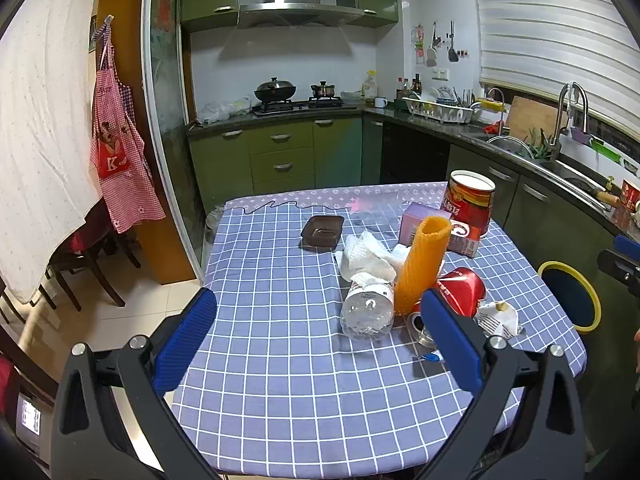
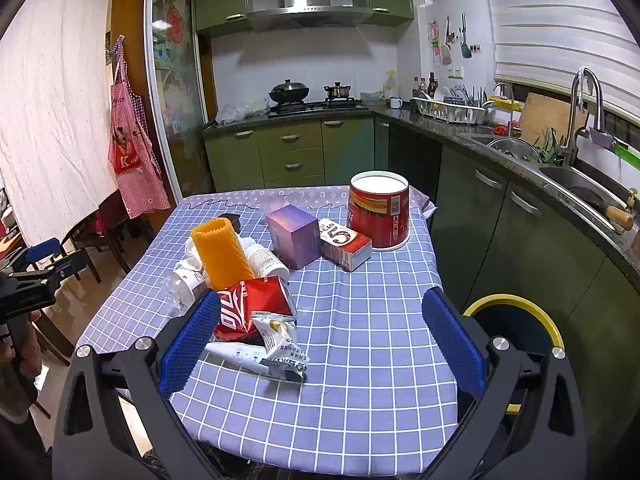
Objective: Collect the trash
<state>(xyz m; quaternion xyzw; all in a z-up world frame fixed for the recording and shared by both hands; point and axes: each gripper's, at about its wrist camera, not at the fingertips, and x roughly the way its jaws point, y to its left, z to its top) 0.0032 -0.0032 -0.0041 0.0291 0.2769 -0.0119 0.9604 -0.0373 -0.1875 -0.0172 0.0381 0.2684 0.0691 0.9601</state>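
- Tongs: I hold the left tongs (image 1: 318, 340) and the right tongs (image 2: 320, 340) spread wide, both empty, above the near edge of the table (image 2: 372, 412).
- Snack wrapper (image 2: 282, 342), nearest: I judge it light, crinkly and slippery; pinch its bunched middle.
- Crushed red can (image 2: 252, 304), just behind: thin, dented metal; grip across the flattened body.
- Clear bottle (image 1: 368, 310): lies on its side, long axis running away from me, base towards me; springy, so take it across its width.
- Orange foam sleeve (image 1: 420, 264): soft, leaning upright, open end up.
- Bin (image 2: 516, 328): beside the table's right edge.
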